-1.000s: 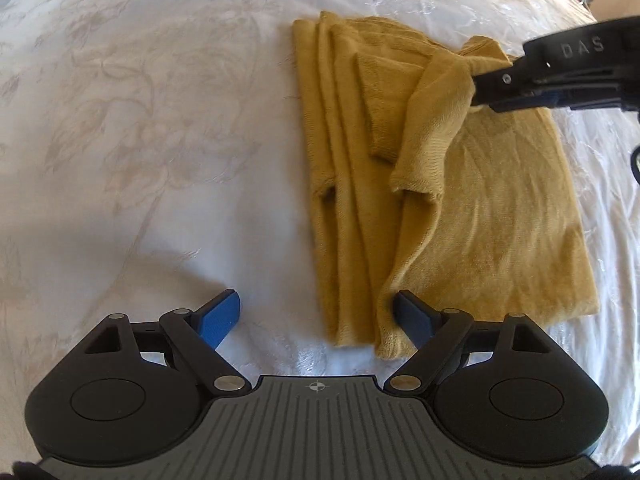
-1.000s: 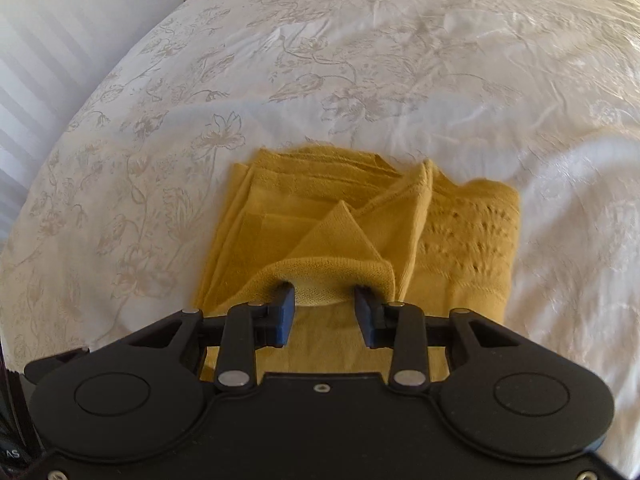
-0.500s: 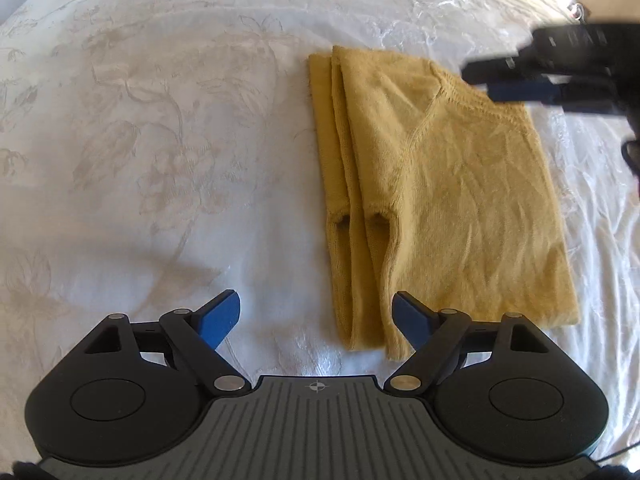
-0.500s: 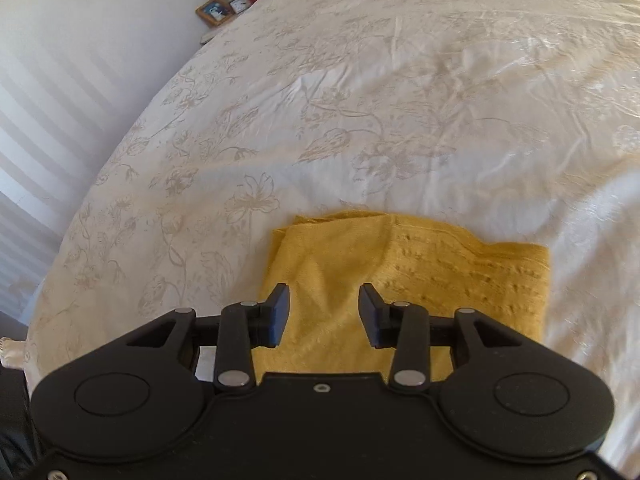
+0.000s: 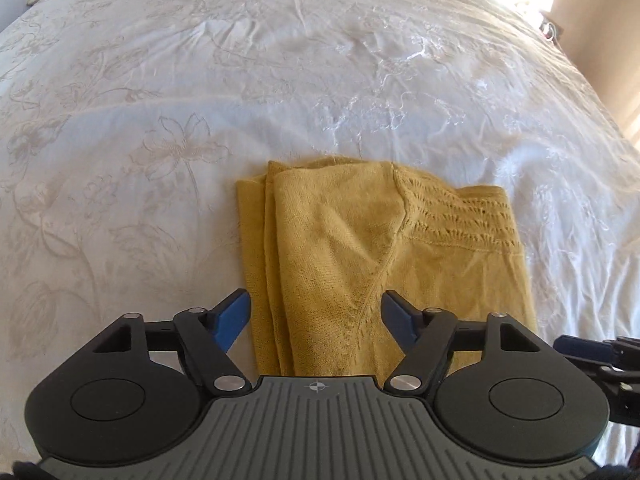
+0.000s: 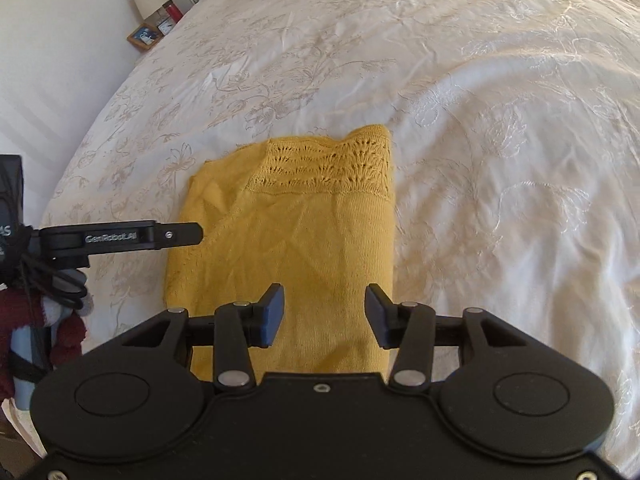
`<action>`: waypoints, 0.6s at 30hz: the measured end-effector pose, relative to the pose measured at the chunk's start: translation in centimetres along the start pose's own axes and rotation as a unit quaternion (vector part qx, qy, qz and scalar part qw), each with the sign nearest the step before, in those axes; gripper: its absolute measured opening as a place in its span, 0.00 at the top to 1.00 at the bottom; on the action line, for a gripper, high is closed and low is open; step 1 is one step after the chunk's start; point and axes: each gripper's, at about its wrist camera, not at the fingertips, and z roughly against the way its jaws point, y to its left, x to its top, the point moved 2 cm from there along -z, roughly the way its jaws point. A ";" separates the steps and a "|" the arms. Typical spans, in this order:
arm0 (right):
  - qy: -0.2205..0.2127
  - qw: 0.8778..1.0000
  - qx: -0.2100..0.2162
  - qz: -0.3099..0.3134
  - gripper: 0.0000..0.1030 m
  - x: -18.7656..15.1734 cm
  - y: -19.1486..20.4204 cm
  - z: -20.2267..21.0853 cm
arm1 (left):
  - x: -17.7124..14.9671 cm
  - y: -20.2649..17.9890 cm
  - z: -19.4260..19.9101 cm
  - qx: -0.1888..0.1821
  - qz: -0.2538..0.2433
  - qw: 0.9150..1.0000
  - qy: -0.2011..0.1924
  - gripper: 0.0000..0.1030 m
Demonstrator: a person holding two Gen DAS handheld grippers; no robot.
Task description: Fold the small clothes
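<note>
Right wrist: white floral bedspread (image 6: pixel 480 120), folded mustard garment (image 6: pixel 288 232) flat; both claws apart, empty.

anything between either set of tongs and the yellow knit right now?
Nothing visible. The yellow knit lies folded flat on the bedspread, directly under both open tongs, left and right. Neither grips cloth. The left tongs have just been closing, the right opening, with only bare air above the fabric.

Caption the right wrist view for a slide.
Open right claw above a folded yellow sweater on a white bedspread.
</note>
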 end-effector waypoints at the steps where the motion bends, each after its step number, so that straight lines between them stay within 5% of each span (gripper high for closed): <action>1: 0.000 1.000 0.002 -0.002 0.47 -0.1 0.0 -0.1 | 0.0 0.0 -0.4 -0.002 0.004 1.000 0.007 0.37; 3: -0.002 1.000 0.006 -0.004 0.47 -0.3 0.0 -0.1 | -0.3 0.4 -0.7 -0.004 0.017 1.000 0.013 0.55; 5: -0.003 1.000 0.010 -0.004 0.47 -0.4 0.0 -0.2 | -0.4 0.5 -0.4 -0.003 0.022 1.000 -0.003 0.84; 6: -0.003 1.000 0.012 -0.004 0.47 -0.4 0.0 -0.3 | -0.4 0.6 0.0 -0.001 0.017 1.000 -0.014 0.88; 11: -0.003 1.000 0.017 0.001 0.47 -0.2 0.3 -0.7 | -0.8 0.8 0.9 0.016 -0.031 0.999 -0.030 0.92; 18: -0.006 1.000 0.014 0.011 0.47 0.0 0.3 -0.4 | -0.8 2.3 0.4 0.042 -0.015 0.999 -0.026 0.95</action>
